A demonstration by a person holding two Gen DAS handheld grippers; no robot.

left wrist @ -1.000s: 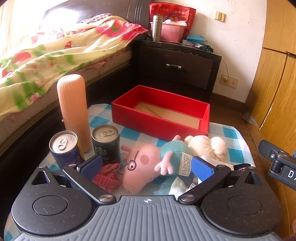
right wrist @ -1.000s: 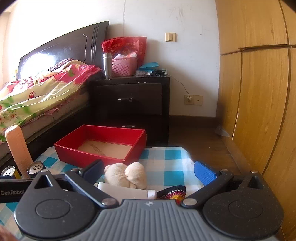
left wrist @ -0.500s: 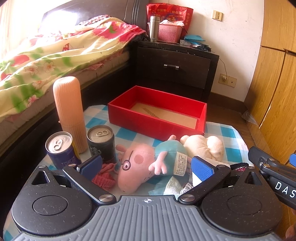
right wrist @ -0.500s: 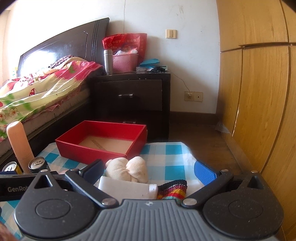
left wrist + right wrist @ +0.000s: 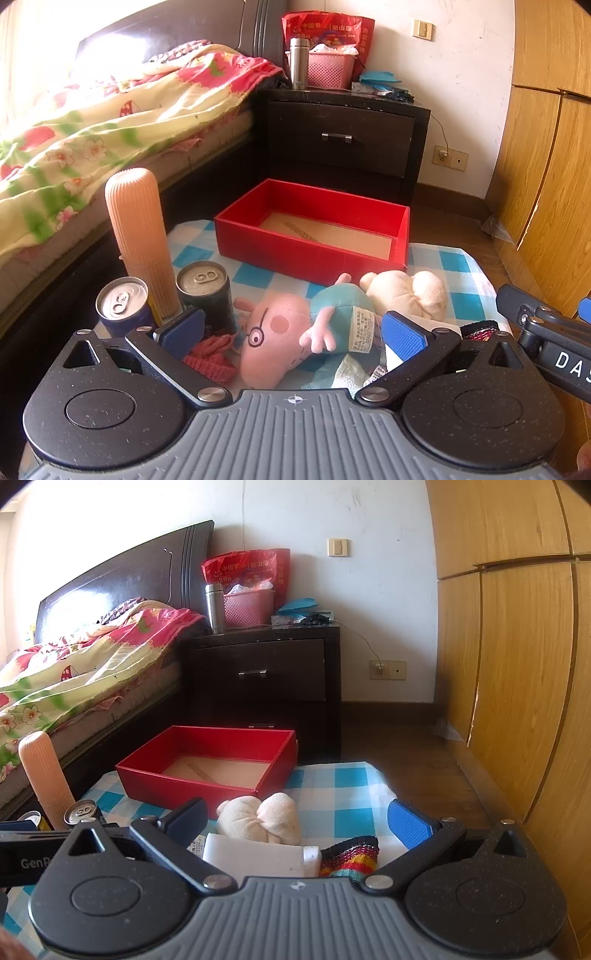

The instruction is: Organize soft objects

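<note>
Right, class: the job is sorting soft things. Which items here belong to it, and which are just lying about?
Belong: pig plush, cream plush, pink cloth, striped knit, red box.

Lying about: two cans, ribbed tube, white block.

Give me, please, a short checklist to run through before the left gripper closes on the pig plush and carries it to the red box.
1. Left gripper open wide enough: ok, jaws spread.
2. Pig plush between the pads: ok, it lies between them in the left wrist view.
3. Red box free to receive: ok, only its cardboard floor shows.
4. Path to box: not ok, the cream plush lies between pig and box; lift over it.
5. Two cans clear of the left pad: cannot tell, they stand very close.
6. Right gripper out of the way: cannot tell; open, empty, beside the left one.
</note>
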